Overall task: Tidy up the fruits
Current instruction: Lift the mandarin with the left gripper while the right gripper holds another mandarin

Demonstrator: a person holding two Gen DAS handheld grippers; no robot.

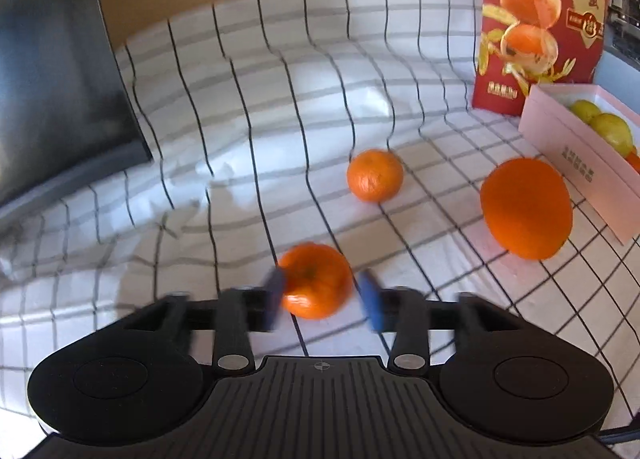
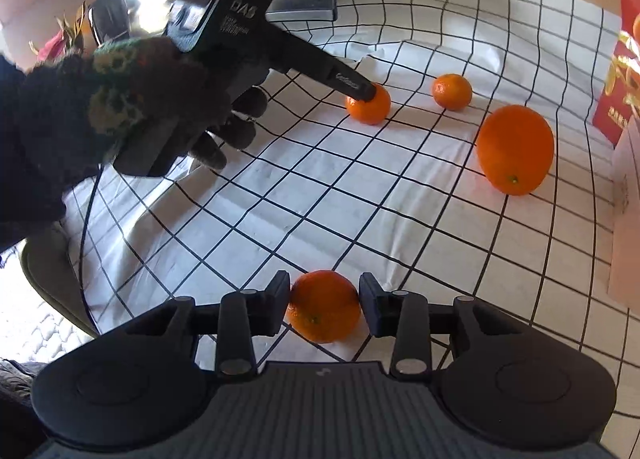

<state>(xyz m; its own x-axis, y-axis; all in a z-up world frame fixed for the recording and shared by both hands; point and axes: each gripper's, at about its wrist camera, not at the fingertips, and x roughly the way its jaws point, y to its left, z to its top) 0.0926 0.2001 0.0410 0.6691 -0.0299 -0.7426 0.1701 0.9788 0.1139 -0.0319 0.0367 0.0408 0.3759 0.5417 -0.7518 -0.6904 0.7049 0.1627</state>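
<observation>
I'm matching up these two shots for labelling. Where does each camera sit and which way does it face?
Left wrist: on the left gripper, looking down over a mandarin toward the pink box.
Right wrist: on the right gripper, pads against another mandarin; the gloved hand shows.
Shared: checked cloth, big orange.

Orange mandarins (image 1: 375, 175), white black-checked tablecloth (image 1: 280, 99), pink box (image 1: 580, 151), red carton (image 1: 536, 19)

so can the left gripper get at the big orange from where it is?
Probably yes. The left gripper stands open around a small mandarin, and only bare checked cloth lies between it and the big orange.
</observation>
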